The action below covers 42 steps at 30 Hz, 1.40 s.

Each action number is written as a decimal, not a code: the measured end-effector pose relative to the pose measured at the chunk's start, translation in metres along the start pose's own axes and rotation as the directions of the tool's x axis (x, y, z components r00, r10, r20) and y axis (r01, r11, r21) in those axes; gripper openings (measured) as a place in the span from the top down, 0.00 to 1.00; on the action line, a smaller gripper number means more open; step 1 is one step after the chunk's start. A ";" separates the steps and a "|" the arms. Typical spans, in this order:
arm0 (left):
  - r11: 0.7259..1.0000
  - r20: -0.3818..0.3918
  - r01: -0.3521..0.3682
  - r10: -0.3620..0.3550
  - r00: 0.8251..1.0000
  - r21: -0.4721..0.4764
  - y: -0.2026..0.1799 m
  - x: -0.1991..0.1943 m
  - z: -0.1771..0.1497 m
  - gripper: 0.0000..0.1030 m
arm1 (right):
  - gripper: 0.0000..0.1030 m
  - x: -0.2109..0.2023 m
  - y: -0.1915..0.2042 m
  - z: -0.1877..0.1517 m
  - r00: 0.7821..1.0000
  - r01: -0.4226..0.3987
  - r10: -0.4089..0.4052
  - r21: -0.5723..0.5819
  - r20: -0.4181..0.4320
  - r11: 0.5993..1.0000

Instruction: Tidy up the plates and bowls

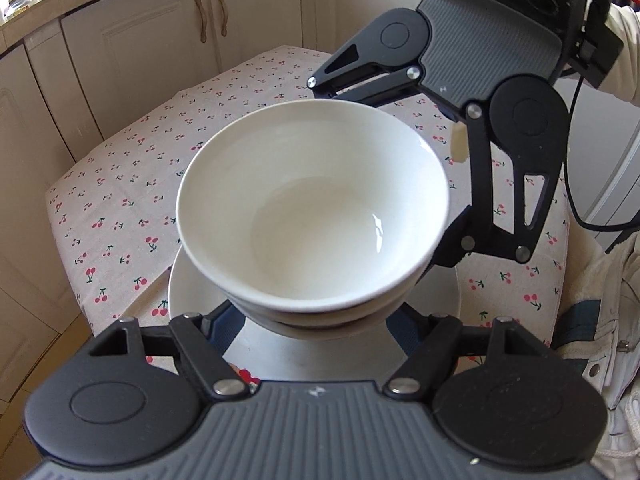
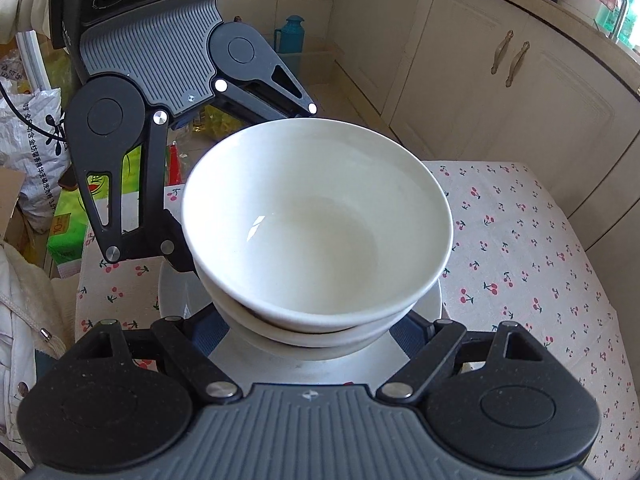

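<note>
A stack of glossy white ceramic bowls (image 1: 312,208) sits on a flat white round plate (image 1: 192,280) on the bench (image 1: 120,184) with its cherry-print cloth, and the nested rims make it hard to count how many bowls lie under the top one. The left claw (image 1: 316,332) and the right claw (image 2: 320,332) both stand spread wide on either side of the stack's base, but the bowls hide every fingertip, so I cannot tell whether either claw touches or grips them. Cream cabinet doors (image 1: 160,40) stand behind the bench.
</note>
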<state>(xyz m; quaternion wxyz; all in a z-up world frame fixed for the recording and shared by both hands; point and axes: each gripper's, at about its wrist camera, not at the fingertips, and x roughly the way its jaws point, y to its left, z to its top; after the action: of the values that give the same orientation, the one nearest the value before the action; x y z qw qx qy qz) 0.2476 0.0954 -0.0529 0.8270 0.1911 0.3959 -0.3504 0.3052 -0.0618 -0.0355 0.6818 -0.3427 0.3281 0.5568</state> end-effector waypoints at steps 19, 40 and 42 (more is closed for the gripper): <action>0.996 0.076 -0.066 0.071 0.995 -0.059 -0.006 -0.013 -0.015 0.07 | 0.00 -0.001 0.003 -0.008 0.998 0.051 -0.052 0.067 0.018 0.996; 0.826 0.321 -0.313 0.490 0.811 -0.470 -0.141 -0.081 -0.030 0.01 | 0.00 -0.087 0.089 -0.077 0.850 0.452 -0.525 0.584 -0.053 0.674; 0.787 0.291 -0.286 0.499 0.816 -0.547 -0.149 -0.086 -0.026 0.01 | 0.00 -0.094 0.097 -0.086 0.834 0.458 -0.542 0.670 -0.098 0.584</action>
<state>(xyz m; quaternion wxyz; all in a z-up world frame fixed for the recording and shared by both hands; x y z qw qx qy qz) 0.0869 0.0458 -0.0065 0.9684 -0.0195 0.2322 -0.0895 0.1886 -0.1696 -0.0142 0.9044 -0.1197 0.3545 0.2049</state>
